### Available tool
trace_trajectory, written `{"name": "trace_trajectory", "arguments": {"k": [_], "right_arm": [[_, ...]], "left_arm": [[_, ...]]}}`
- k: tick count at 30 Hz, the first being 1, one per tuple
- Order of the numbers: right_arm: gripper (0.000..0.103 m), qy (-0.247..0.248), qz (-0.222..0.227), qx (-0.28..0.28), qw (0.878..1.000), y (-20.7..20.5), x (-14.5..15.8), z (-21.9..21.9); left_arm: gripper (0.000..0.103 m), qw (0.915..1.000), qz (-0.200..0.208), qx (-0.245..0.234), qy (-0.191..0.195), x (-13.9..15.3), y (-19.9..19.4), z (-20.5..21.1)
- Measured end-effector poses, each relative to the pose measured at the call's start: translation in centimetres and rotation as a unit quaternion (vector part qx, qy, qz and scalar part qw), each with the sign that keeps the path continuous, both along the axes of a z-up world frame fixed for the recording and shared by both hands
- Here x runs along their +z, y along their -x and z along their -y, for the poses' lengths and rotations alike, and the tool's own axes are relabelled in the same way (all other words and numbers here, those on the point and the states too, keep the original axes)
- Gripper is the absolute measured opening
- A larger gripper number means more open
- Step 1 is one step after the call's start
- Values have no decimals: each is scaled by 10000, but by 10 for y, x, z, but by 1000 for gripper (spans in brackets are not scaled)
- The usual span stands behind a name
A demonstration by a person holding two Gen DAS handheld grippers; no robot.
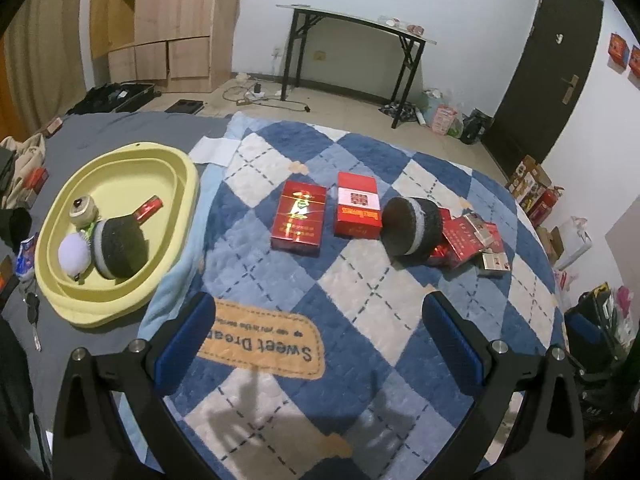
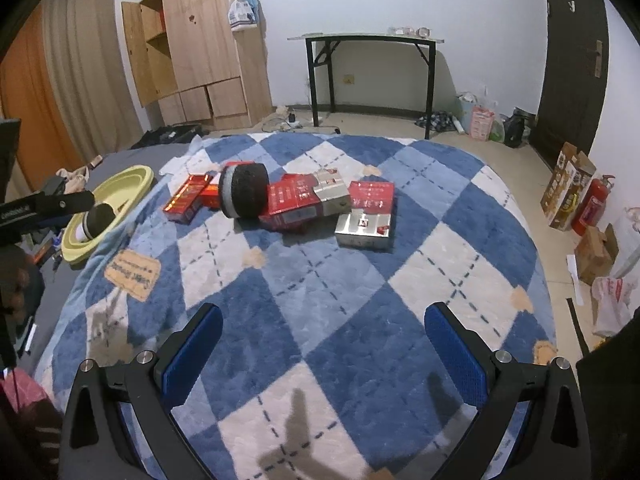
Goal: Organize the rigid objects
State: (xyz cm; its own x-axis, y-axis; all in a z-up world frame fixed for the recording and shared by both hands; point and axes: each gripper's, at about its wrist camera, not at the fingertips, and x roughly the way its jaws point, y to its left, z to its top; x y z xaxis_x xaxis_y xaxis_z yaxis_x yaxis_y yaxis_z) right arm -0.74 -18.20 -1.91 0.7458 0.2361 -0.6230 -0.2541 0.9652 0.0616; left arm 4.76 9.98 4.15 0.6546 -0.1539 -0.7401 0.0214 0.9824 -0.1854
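Note:
Two red boxes (image 1: pixel 298 219) (image 1: pixel 357 205) lie flat side by side on the blue checked blanket (image 1: pixel 360 320). Right of them a dark round drum-shaped object (image 1: pixel 412 226) lies on its side against a heap of red and silver boxes (image 1: pixel 472 242). The right wrist view shows that drum (image 2: pixel 245 190), the red boxes (image 2: pixel 294 204) and a silver box (image 2: pixel 364 228). A yellow oval tray (image 1: pixel 176 184) at the left holds another dark round object (image 1: pixel 118 249), a white ball (image 1: pixel 72 254) and a small red box (image 1: pixel 149 208). My left gripper (image 1: pixel 320 328) and right gripper (image 2: pixel 322 338) both hover open above the blanket, holding nothing.
Keys (image 1: pixel 33 312) and clutter lie on the grey sheet left of the tray. Beyond the bed stand a wooden wardrobe (image 1: pixel 160 20), a black folding table (image 1: pixel 352 40) and a dark door (image 1: pixel 552 80). Boxes and a fire extinguisher (image 2: pixel 592 204) line the right wall.

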Motion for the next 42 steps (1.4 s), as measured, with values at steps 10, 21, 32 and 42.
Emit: {"name": "trace_trajectory", "arguments": {"k": [10,21,32,42], "right_arm": [[103,-47,24,56,10000,-4,-2,-3],[103,-30,38,147,9999,-10,-4,-12],[103,75,-21,216,9997,-16,-10,-18],[103,86,-21,218,9997,-16,-12,-19]], "left_arm": [[103,9997,-105,-167,-131,-10,-8,10],[103,9994,-154,-267,-147,-13,-13,14],[103,9984,0,-164,-541,-11,-13,17],[103,9983,5,-152,-558,-12,-14,16]]}}
